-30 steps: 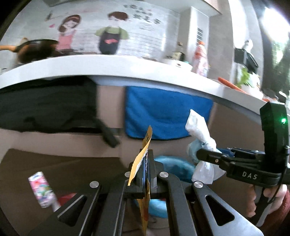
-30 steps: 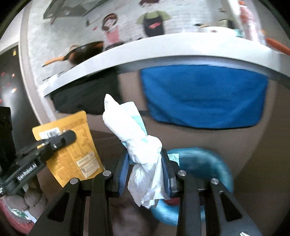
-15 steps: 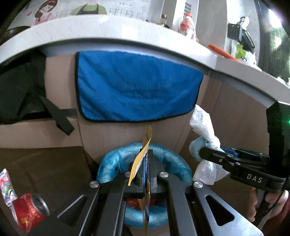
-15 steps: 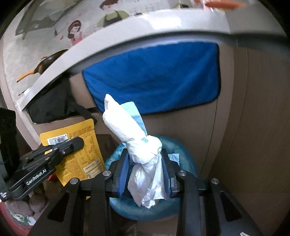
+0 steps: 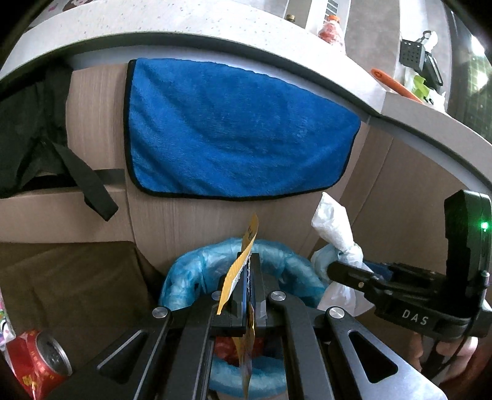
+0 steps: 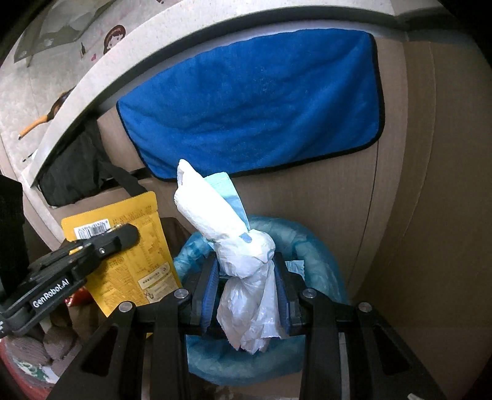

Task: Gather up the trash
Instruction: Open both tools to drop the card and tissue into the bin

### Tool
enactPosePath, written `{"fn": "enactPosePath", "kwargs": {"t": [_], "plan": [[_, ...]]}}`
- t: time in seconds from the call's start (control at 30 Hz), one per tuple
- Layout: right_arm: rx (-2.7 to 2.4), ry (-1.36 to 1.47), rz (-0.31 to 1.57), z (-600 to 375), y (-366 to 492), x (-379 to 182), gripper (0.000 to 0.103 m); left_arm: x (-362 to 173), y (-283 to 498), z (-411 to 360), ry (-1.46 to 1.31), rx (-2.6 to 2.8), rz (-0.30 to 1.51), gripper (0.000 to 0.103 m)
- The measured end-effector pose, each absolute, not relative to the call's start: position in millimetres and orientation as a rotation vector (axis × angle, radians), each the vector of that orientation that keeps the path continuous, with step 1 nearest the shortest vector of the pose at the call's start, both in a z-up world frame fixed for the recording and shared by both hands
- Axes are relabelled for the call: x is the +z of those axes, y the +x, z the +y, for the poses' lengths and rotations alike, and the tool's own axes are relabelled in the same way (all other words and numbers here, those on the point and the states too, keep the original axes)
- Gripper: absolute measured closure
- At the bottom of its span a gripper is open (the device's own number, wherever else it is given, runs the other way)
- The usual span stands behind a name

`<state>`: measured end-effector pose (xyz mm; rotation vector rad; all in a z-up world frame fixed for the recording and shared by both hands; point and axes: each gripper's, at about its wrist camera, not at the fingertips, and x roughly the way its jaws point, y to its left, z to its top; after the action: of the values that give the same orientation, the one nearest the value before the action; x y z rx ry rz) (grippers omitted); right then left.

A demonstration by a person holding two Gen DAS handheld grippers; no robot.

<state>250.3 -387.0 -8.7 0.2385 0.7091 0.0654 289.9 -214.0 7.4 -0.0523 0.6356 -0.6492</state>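
Blue plastic lines the bin [image 5: 286, 258] at the lower centre of both views, standing against a brown cabinet front under a blue towel [image 5: 233, 129] that hangs from the bench [image 5: 215, 27] edge. Left tongs [image 5: 246, 289] are clamped shut on a yellow snack pouch [image 5: 243, 261], held edge-on above the bin's mouth. Right tongs [image 6: 246, 283] grip a knotted white plastic bag [image 6: 246, 255] with a pale blue strip, also over the bin. Something red lies inside the bin, perhaps another wrapper. At lower left of the left view, a red can [image 5: 37, 360] lies on the floor.
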Motion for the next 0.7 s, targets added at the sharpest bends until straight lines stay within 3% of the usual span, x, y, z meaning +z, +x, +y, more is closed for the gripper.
{"fn": "enactPosePath", "kwargs": {"t": [0.7], "plan": [[0.066, 0.256, 0.762, -391, 271, -36, 0.072, -14, 318, -219, -0.132, -0.67, 0.685, 0.102]]}}
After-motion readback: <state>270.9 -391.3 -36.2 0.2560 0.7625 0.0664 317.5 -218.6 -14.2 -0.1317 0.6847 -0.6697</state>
